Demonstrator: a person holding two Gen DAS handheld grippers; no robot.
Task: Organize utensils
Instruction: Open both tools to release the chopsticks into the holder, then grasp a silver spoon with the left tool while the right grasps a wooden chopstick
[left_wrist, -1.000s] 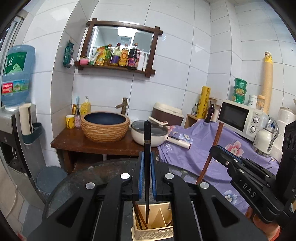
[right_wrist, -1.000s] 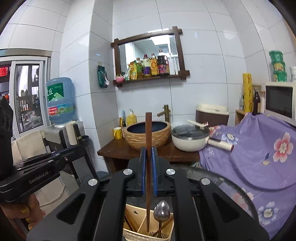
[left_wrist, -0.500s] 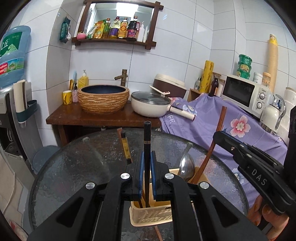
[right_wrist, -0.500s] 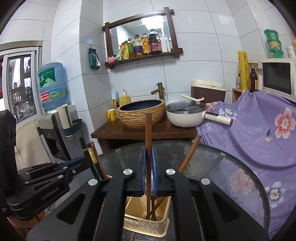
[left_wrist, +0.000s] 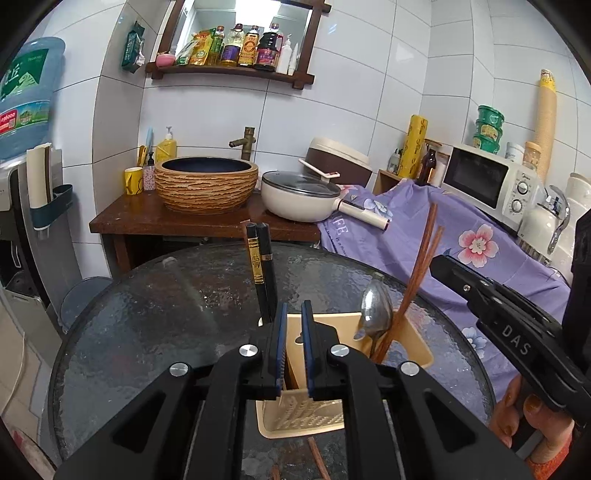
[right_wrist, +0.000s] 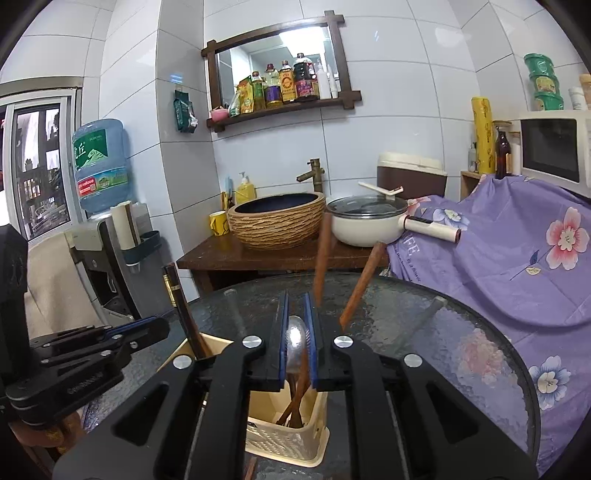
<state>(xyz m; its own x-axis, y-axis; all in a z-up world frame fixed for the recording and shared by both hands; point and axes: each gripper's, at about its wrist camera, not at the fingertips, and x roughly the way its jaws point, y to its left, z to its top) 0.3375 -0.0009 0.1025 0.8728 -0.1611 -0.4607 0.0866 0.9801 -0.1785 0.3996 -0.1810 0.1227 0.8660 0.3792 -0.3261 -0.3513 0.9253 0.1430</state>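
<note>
Standing above the beige utensil basket (left_wrist: 413, 343), both grippers have just been opening. Left gripper (left_wrist: 291, 314) and right gripper (right_wrist: 295, 306) show parted, empty jaws; black chopsticks (left_wrist: 262, 266) rest inside.

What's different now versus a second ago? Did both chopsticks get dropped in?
Yes. Both grippers came down over the utensil holder and their jaws have just been opening. The left gripper let go its black chopstick; the right gripper released its brown chopstick. Both now lean in the holder, nothing clamped. Spoon and glass table unchanged.
</note>
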